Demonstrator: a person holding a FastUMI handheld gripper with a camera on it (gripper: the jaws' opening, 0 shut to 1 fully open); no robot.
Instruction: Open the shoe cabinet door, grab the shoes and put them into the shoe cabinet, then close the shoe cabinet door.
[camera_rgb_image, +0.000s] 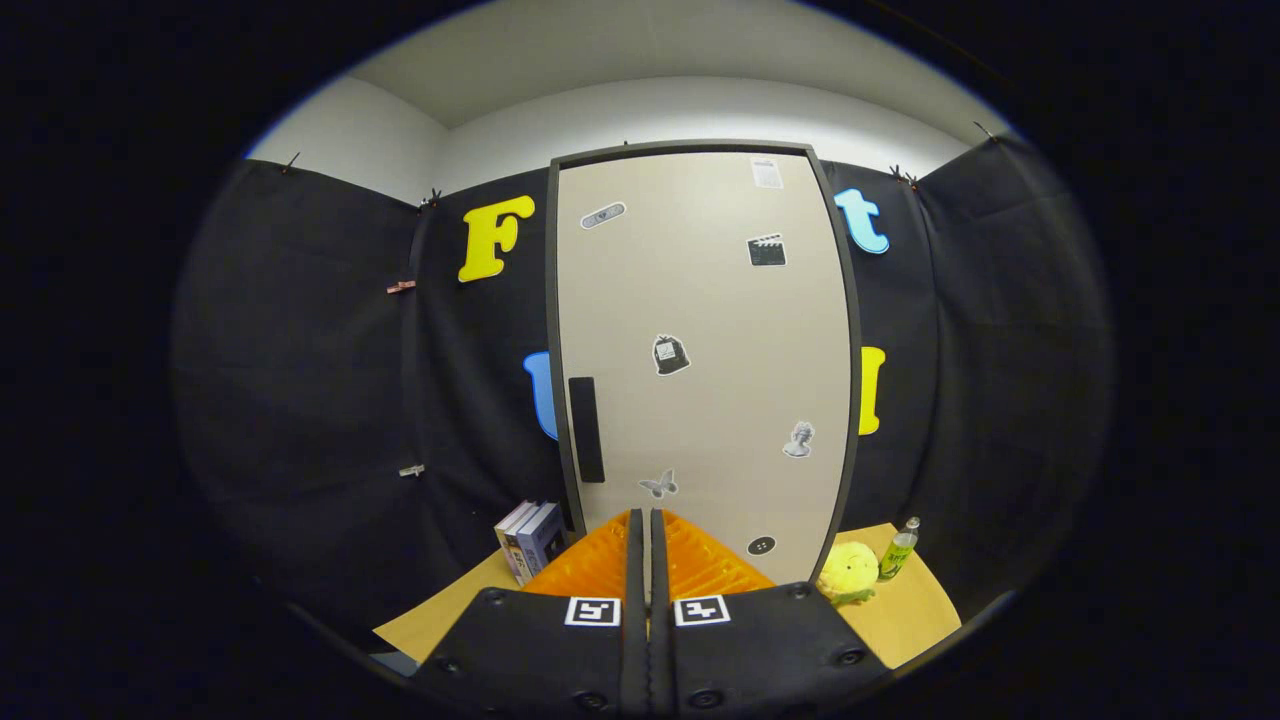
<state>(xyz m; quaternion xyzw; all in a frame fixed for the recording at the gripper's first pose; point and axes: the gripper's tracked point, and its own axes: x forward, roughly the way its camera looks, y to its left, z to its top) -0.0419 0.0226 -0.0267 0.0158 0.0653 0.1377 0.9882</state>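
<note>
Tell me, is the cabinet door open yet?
Not yet. The beige cabinet door is closed, its black handle untouched. The gripper points at the door, fingers together, holding nothing. Left: open the door, put the shoes in, close it.

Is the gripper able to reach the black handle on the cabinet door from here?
Probably yes. The gripper, fingers shut on nothing, points at the closed cabinet door. The black handle sits just left of the fingertips with nothing between; the books stand lower, aside.
</note>
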